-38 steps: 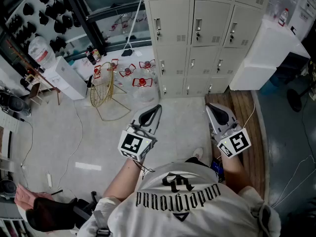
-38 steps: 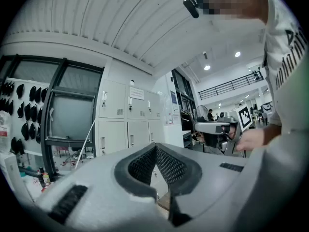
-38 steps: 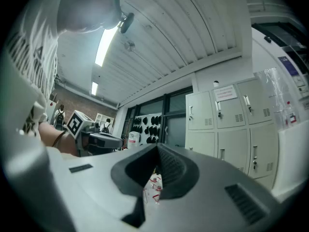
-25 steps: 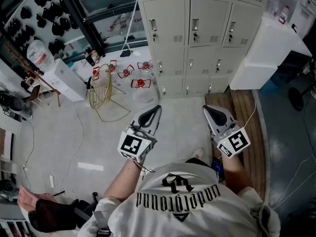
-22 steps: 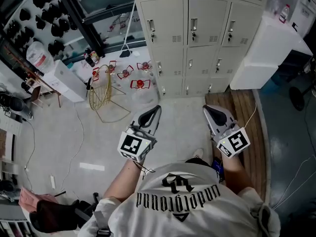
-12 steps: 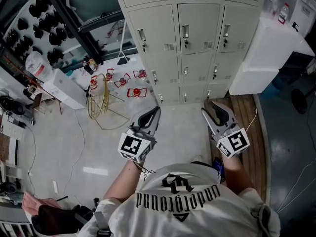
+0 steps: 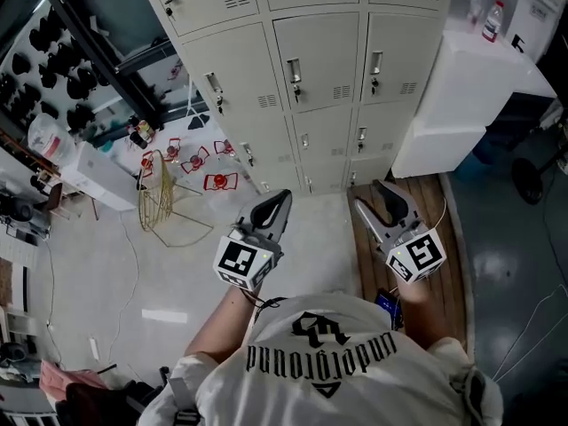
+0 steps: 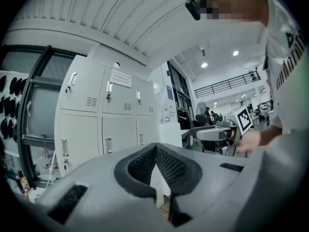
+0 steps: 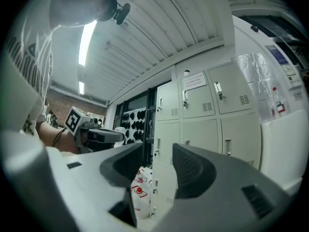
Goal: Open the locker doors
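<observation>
A bank of pale grey lockers (image 7: 319, 60) stands ahead, every door shut, each with a small handle and vent slots. The same lockers (image 8: 104, 124) fill the left gripper view and appear as closed lockers (image 9: 207, 115) in the right gripper view. My left gripper (image 7: 277, 201) is held level in front of me, its jaws closed tip to tip on nothing; the left gripper (image 8: 155, 149) points at the lockers. My right gripper (image 7: 373, 198) has just been opening, and the right gripper (image 9: 158, 153) shows a gap with nothing in it. Both are short of the doors.
A large white cabinet (image 7: 470, 87) with a bottle (image 7: 493, 20) on top juts out right of the lockers. A wooden platform (image 7: 448, 256) lies below it. On the floor to the left are a gold wire basket (image 7: 160, 193), red clips (image 7: 217, 182) and cables.
The lockers have come closer and larger as the person walked toward them with both grippers held out. The right gripper's jaws have gone from shut to open.
</observation>
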Demonstrator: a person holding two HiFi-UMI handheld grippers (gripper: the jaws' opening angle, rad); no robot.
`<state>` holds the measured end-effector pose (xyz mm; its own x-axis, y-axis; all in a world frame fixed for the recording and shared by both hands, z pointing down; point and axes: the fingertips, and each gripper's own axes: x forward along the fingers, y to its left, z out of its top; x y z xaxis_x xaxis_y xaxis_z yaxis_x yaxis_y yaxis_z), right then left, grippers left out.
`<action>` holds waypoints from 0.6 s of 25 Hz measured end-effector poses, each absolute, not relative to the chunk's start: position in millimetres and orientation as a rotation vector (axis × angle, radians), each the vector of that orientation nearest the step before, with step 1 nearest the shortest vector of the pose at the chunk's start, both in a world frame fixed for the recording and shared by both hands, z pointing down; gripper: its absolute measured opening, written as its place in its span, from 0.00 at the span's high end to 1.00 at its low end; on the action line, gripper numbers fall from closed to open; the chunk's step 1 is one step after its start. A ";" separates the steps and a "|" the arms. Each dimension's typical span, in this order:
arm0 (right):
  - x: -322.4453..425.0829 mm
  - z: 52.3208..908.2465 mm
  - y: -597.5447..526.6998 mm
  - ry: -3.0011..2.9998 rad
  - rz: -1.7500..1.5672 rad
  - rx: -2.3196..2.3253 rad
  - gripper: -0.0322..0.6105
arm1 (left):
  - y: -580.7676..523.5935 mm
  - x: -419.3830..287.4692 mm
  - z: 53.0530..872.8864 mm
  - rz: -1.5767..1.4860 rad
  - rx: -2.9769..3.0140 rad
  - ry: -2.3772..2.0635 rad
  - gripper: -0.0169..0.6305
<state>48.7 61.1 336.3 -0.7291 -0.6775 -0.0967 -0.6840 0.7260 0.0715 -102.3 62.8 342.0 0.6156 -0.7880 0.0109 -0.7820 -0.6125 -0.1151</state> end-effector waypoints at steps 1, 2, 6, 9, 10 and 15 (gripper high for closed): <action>55.7 337.5 57.4 2.859 0.154 -1.138 0.64 | 58.2 -94.1 343.0 -0.089 -2.740 1.322 0.96; 62.5 338.2 54.0 2.857 0.151 -1.148 0.64 | 53.8 -86.7 343.9 -0.086 -2.748 1.311 0.96; 85.2 339.5 41.4 2.840 0.136 -1.194 0.64 | 34.4 -61.8 344.7 -0.089 -2.776 1.255 0.96; 99.2 343.8 28.0 2.831 0.117 -1.233 0.64 | 15.0 -45.9 345.8 -0.087 -2.798 1.216 0.96; 103.1 345.3 22.4 2.828 0.109 -1.246 0.64 | 7.9 -40.9 346.7 -0.087 -2.805 1.200 0.96; 118.6 343.8 -11.1 2.807 0.118 -1.327 0.64 | -35.8 -20.4 349.7 -0.076 -2.845 1.117 0.96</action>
<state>118.6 -11.1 343.8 -0.6348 -0.7701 -0.0636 -0.7727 0.6325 0.0536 -20.4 -35.8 349.7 0.7323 -0.6809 0.0155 -0.6767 -0.7299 -0.0966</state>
